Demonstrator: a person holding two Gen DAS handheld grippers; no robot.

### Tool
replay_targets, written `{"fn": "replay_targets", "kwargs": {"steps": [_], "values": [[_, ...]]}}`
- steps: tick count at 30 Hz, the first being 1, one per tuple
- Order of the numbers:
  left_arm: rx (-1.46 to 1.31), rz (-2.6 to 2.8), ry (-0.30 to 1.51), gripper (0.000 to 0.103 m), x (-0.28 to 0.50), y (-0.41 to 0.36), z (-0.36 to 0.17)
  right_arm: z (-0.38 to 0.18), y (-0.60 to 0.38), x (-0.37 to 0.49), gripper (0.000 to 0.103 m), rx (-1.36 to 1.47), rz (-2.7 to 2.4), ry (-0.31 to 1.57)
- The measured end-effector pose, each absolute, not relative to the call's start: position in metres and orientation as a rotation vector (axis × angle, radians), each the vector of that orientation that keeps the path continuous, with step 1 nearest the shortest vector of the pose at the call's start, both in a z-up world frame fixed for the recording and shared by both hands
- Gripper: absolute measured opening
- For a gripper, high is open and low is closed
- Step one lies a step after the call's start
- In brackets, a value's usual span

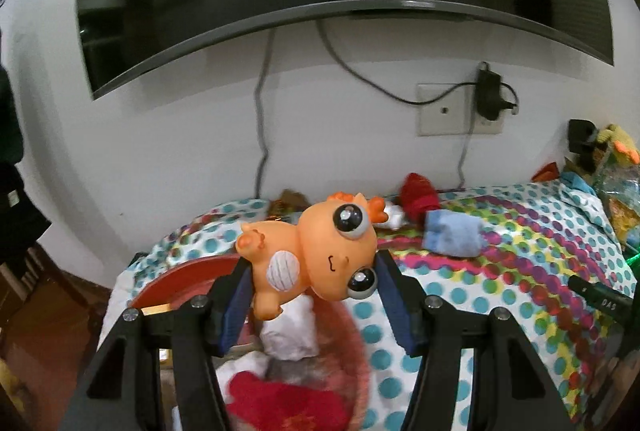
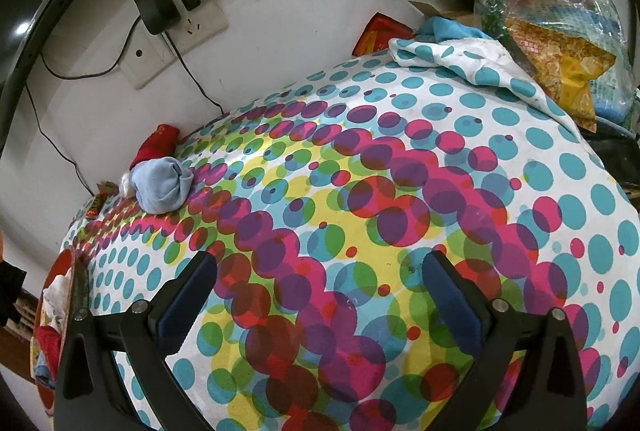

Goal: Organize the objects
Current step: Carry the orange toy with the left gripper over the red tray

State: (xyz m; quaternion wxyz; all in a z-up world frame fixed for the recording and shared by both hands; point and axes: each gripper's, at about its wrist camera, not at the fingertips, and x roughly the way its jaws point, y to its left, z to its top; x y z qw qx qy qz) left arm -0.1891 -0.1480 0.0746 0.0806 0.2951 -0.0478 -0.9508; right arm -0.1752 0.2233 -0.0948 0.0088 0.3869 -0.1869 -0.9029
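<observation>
the orange toy (image 1: 316, 255) is pinched between the blue pads of your left gripper (image 1: 312, 271), lying on its side with its head toward the 3 o'clock pad and its tail toward the 9 o'clock pad, lifted clear of the spotted cloth (image 1: 500, 271). directly under it, at 6 o'clock in the left wrist view, sits the red basket (image 1: 168, 287) with a white bundle (image 1: 290, 331) and a red cloth (image 1: 280, 407) already inside. so, as i read it, you're in the carry step: the toy is picked and is over or very near the basket, not yet let go.

your right gripper (image 2: 320, 299) has its fingers spread wide with nothing between them, hovering over a bare patch of the cloth; the same basket shows at 8 o'clock in its view.

the next move, i'd judge, calls for lowering the toy into the basket before you spread the left fingers, since it's round and smooth and could bounce off the bundles and roll out over the rim. aim for the gap beside the white bundle.

after that, the blue sock bundle (image 2: 164, 185) and the red sock (image 2: 156, 147) behind it, at 10 o'clock from your right gripper near the wall, look like the loose items left on the cloth. the right gripper is free to go for them. the pile at 1 o'clock in that view is too jumbled to say what belongs to the task.
</observation>
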Motion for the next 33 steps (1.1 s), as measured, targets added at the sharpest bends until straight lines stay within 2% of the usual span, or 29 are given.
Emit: {"fn": "replay_targets", "kwargs": {"steps": [6, 11, 18, 33], "values": [[0.896, -2.794, -0.12, 0.06, -0.172, -0.185, 0.073, -0.095, 0.222, -0.174, 0.103, 1.21, -2.818, -0.58], [0.96, -2.745, -0.014, 0.06, -0.149, -0.238, 0.064, -0.096, 0.218, -0.174, 0.103, 1.214, -2.814, -0.566], [1.053, -2.647, 0.082, 0.06, -0.124, -0.302, 0.031, -0.096, 0.217, -0.173, 0.103, 1.215, -2.814, -0.565], [1.126, -2.548, 0.183, 0.064, -0.151, -0.308, -0.011, -0.096, 0.217, -0.174, 0.103, 1.216, -2.814, -0.566]]}}
